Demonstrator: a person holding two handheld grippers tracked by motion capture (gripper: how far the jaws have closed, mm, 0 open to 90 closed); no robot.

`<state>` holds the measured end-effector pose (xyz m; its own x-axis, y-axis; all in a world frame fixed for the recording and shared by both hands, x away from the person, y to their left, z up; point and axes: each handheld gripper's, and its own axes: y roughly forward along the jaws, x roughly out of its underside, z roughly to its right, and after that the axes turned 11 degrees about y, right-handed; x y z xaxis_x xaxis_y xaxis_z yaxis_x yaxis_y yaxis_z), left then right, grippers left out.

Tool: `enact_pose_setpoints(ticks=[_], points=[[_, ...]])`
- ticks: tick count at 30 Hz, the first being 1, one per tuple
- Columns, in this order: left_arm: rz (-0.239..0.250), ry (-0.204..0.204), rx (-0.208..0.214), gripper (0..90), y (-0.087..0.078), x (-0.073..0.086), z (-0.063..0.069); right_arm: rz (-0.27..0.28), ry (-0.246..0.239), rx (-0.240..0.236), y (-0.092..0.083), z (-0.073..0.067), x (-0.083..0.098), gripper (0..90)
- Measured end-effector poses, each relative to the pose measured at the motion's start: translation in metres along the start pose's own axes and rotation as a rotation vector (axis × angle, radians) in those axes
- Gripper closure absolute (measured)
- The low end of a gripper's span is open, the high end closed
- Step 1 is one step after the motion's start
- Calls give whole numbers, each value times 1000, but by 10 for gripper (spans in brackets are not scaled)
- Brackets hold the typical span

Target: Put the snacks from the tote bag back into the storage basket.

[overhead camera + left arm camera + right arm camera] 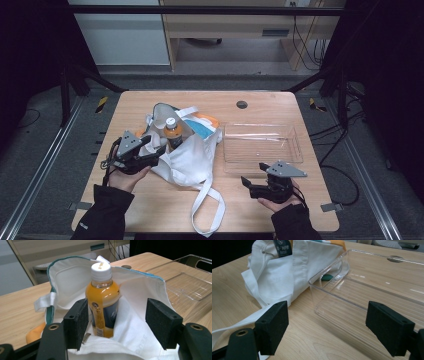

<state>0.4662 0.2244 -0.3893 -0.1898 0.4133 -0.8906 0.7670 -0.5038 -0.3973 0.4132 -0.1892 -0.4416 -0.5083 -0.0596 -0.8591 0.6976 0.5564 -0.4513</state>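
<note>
My left tongs (116, 322) gape wide at the mouth of the white cloth tote bag (187, 157), where an orange juice bottle with a white cap (103, 301) stands, its label print too small to read, while my right tongs (337, 327) hang released over the wooden counter (317, 340) before the clear plastic tray (372, 290)

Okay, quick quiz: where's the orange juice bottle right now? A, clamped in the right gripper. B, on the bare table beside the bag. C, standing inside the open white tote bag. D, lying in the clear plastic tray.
C: the orange juice bottle stands upright inside the open white tote bag, ahead of the open left gripper.
</note>
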Motion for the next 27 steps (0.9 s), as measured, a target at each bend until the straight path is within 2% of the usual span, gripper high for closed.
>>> enact_pose_setpoints(ticks=[7,12,27], points=[[7,10,10,339,5,-6,3,14,33,29,-9,11,3,180],[11,12,13,337,7,-8,3,19,45,19,-14,18,6,171],[10,14,7,331,14,-11,1,7,38,16,-21,18,12,138]])
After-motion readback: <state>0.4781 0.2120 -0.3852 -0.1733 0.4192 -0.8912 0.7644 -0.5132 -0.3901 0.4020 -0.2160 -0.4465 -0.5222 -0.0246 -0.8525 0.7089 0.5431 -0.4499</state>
